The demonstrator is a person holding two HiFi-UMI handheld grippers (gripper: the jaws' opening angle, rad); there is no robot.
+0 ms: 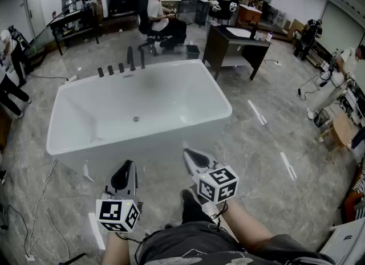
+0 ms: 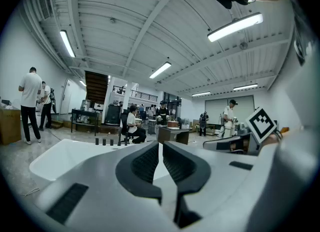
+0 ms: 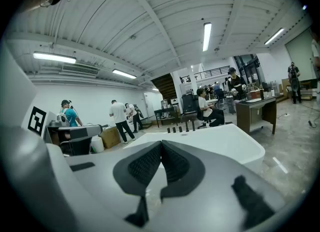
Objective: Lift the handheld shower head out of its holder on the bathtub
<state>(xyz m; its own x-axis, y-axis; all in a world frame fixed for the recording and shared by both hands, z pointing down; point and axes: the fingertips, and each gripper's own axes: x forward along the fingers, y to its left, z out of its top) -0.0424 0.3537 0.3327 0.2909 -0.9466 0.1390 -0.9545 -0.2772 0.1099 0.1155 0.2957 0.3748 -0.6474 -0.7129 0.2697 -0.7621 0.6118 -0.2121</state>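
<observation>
A white freestanding bathtub (image 1: 74,96) stands on the marble floor in the middle of the head view. On its far rim is a row of black fittings (image 1: 121,67): three short knobs, then two taller posts (image 1: 137,58). Which post carries the handheld shower head is too small to tell. My left gripper (image 1: 126,165) and right gripper (image 1: 187,154) hover in front of the tub's near wall, well short of the fittings. Both are shut with nothing between their fingers. The left gripper view shows the tub (image 2: 55,156) and fittings (image 2: 111,140) past its own shut tips (image 2: 161,143). The right gripper view shows the fittings (image 3: 181,127) beyond its own shut tips (image 3: 161,142).
A person sits on a chair (image 1: 159,21) just behind the tub's far end. A dark desk (image 1: 234,44) stands at the back right. Cables (image 1: 40,201) trail over the floor at the left, and white strips (image 1: 287,166) lie on the floor at the right. Other people stand around the room's edges.
</observation>
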